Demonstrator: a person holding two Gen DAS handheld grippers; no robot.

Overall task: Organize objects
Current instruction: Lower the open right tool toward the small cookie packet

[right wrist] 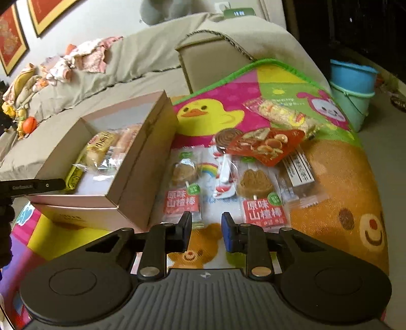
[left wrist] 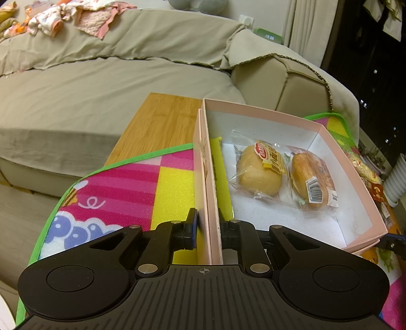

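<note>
A beige sofa (left wrist: pixel 101 83) draped in loose, wrinkled cloth fills the background, with crumpled pink and orange baby clothes (left wrist: pixel 63 17) heaped along its back. In front of it a wooden table (left wrist: pixel 157 121) with a fine bamboo grain carries a soft, woven play mat (left wrist: pixel 121 182), green-edged and printed in pink, yellow and orange blocks with a duck and bears.

On the mat stands a rectangular pink cardboard box (left wrist: pixel 355 167), smooth outside and white inside, nested in what looks like its own lid. Inside lie two round buns (left wrist: pixel 258 172) in crinkly clear wrappers, side by side, and a flat yellow packet (left wrist: pixel 223 177) against the left wall.

The left gripper (left wrist: pixel 208 233) has its jaws clenched on the box's near left wall, one black pad outside and one inside, so the thin card edge runs straight up between them.

To the right of the box, loose on the mat, are the remaining snacks: a long clear bag of pale puffed pieces (right wrist: pixel 281 114) farthest off, a glossy red pouch (right wrist: pixel 266 147) with a brown spiral lollipop (right wrist: pixel 227 138) beside it, and two flat hawthorn lollipop packets (right wrist: pixel 264 200) with red labels nearest.

The right gripper (right wrist: pixel 206 232) hangs above the mat with its jaws released, parted and holding nothing; the two hawthorn packets lie just ahead of the tips, one to either side.
</note>
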